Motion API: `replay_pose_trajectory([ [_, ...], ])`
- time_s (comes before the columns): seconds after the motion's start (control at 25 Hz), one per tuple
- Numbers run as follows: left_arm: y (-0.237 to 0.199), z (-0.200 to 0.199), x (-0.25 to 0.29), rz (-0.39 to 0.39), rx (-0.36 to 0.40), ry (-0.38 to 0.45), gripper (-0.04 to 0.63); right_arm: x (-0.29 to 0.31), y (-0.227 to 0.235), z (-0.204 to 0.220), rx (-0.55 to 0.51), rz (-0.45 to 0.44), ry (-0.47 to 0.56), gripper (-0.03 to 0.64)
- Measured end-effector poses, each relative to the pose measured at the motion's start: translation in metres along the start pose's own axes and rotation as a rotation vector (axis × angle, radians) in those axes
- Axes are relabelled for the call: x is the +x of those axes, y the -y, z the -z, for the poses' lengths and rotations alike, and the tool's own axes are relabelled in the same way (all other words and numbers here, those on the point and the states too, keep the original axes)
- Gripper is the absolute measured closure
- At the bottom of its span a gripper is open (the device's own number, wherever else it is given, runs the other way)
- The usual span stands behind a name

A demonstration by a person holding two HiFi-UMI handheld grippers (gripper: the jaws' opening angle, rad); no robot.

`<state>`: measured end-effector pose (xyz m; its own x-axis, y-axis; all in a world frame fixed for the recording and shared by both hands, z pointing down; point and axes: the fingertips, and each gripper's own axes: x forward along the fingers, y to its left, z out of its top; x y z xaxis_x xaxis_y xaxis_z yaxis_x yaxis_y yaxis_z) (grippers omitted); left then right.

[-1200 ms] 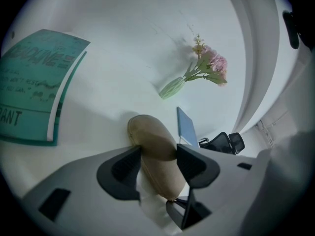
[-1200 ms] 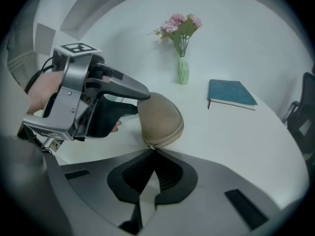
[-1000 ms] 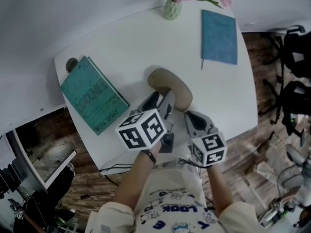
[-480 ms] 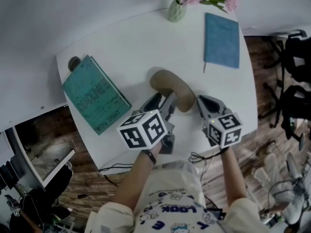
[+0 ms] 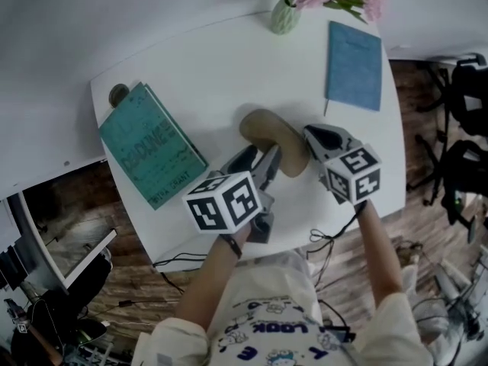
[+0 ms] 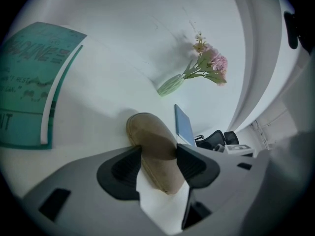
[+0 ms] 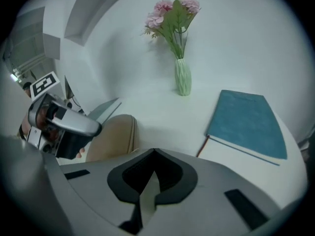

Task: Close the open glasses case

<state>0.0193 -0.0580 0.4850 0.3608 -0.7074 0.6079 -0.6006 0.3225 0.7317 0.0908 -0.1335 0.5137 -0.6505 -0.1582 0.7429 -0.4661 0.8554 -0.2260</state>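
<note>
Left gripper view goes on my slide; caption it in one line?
Left gripper grips a tan glasses case on a white table; teal book, blue notebook and flower vase beyond.

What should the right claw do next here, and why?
Probably swing the right claw over the glasses case and press down on its top. The left claw grips the case across its width, while the right claw is shut, empty, beside the case. Whether the case is fully latched cannot be told.

Right gripper (image 7: 154,152), fingers (image 7: 174,177) together, empty; tan glasses case (image 7: 112,135) at left, blue notebook (image 7: 248,124) at right.
</note>
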Motion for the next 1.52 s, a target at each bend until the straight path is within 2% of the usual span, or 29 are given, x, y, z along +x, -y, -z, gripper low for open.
replay_pose_trajectory([
  [0.12,0.0,0.001,-0.001,0.022,-0.017,-0.021,0.368,0.005,-0.003,-0.019,0.002,-0.035,0.026,0.618],
  [0.32,0.001,0.001,-0.001,0.029,0.012,-0.051,0.368,-0.001,0.004,-0.001,0.01,-0.057,0.007,0.617],
  [0.56,0.001,-0.006,-0.001,-0.018,0.123,-0.04,0.361,-0.009,-0.024,0.029,-0.005,-0.084,-0.109,0.617],
  [0.68,-0.004,-0.009,-0.005,-0.018,0.185,-0.057,0.345,-0.012,-0.055,0.04,0.031,-0.144,-0.115,0.617],
  [0.76,-0.008,-0.009,-0.009,-0.016,0.242,-0.085,0.345,-0.012,-0.081,0.047,0.034,-0.195,-0.113,0.617],
  [0.92,-0.014,0.001,-0.017,-0.002,0.309,-0.144,0.342,-0.009,-0.135,0.059,-0.007,-0.27,-0.133,0.617],
  [1.12,-0.015,0.016,-0.031,0.014,0.501,-0.246,0.342,-0.007,-0.171,0.068,0.038,-0.317,-0.149,0.617],
  [1.2,-0.016,0.02,-0.033,0.033,0.503,-0.276,0.342,-0.011,-0.176,0.066,0.05,-0.317,-0.138,0.617],
  [1.28,-0.018,0.021,-0.033,0.048,0.479,-0.289,0.342,-0.018,-0.166,0.067,0.05,-0.277,-0.125,0.617],
  [1.4,-0.019,0.02,-0.033,0.052,0.473,-0.301,0.342,-0.031,-0.144,0.065,-0.042,-0.209,-0.131,0.604],
  [1.48,-0.018,0.02,-0.033,0.048,0.48,-0.305,0.342,-0.037,-0.14,0.062,-0.17,-0.205,-0.148,0.513],
  [1.52,-0.018,0.021,-0.033,0.047,0.483,-0.308,0.341,-0.036,-0.14,0.06,-0.229,-0.21,-0.14,0.494],
])
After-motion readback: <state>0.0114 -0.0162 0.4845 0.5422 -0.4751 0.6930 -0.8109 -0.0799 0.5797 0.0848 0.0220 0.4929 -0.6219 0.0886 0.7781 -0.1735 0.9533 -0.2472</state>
